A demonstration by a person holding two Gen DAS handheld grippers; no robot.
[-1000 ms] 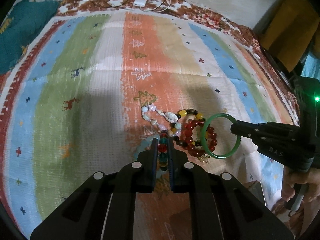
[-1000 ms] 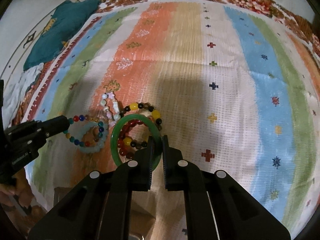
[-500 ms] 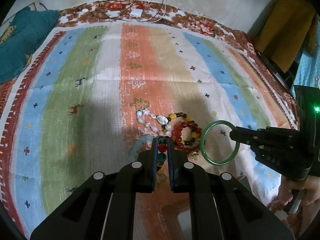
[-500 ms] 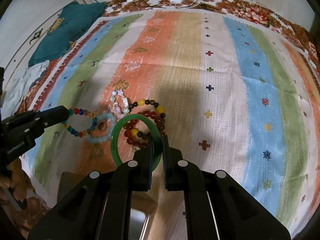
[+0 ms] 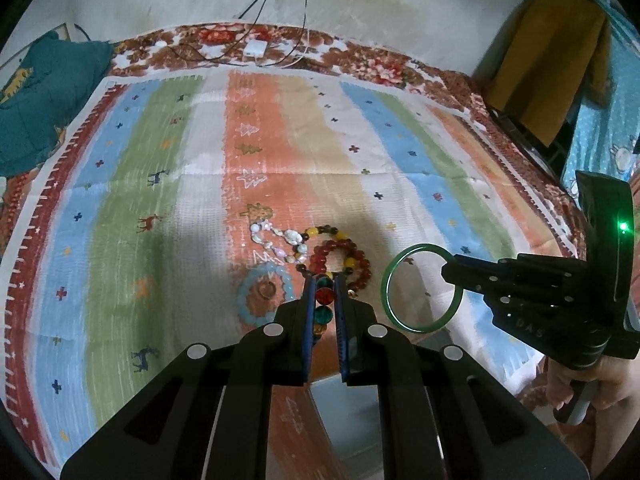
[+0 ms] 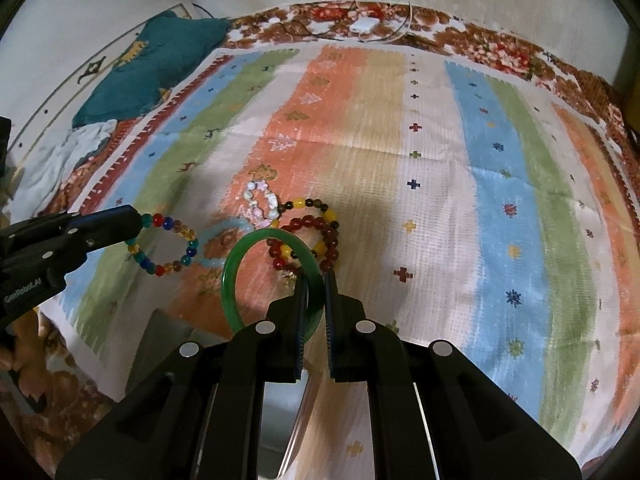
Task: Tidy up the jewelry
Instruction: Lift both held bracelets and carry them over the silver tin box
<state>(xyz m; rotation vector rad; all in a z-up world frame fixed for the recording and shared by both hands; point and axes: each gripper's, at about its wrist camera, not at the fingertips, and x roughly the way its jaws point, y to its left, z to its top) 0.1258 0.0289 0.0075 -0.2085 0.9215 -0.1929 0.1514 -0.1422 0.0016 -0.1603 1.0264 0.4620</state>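
The left gripper (image 5: 324,294) pinches a multicoloured bead bracelet (image 6: 164,245), its fingers pressed onto the red and teal beads; in the right wrist view the rest of that bracelet hangs as a loop off the gripper tip, lifted clear of the striped cloth (image 5: 132,184). The right gripper (image 6: 316,280) clamps the rim of a green bangle (image 6: 256,272), whose ring stands out to the left of its fingers, also raised off the cloth. Between and just beyond the two grippers, the other pieces lie on the orange stripe: a pale blue bead bracelet (image 5: 262,292), a white shell bracelet (image 5: 280,240) farther off, and a red bead bracelet (image 5: 340,260) overlapping a dark and yellow bead bracelet (image 5: 326,233).
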